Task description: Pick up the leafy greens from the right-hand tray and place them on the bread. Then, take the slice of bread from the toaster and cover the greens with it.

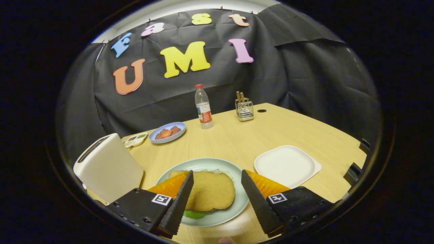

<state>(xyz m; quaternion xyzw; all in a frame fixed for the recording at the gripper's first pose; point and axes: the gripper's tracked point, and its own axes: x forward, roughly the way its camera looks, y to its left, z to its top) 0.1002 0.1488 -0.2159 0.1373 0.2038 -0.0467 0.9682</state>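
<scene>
A slice of bread point(210, 190) lies flat on a pale green plate point(241, 198), directly between my fingers. Leafy greens point(195, 214) peek out from under its near edge and at its far edge. My gripper point(217, 178) stands open, with its two black fingers point(179, 200) on either side of the bread and apart from it. The white toaster point(106, 166) stands to the left of the plate, its slot on top. The white square tray point(288, 165) on the right of the plate has nothing on it.
A blue plate point(168, 132) with red food sits at the back left, beside a small white dish point(135, 139). A water bottle point(203, 106) and a wire holder point(244, 108) with sticks stand at the far edge. The wooden table point(237, 139) ends at the right.
</scene>
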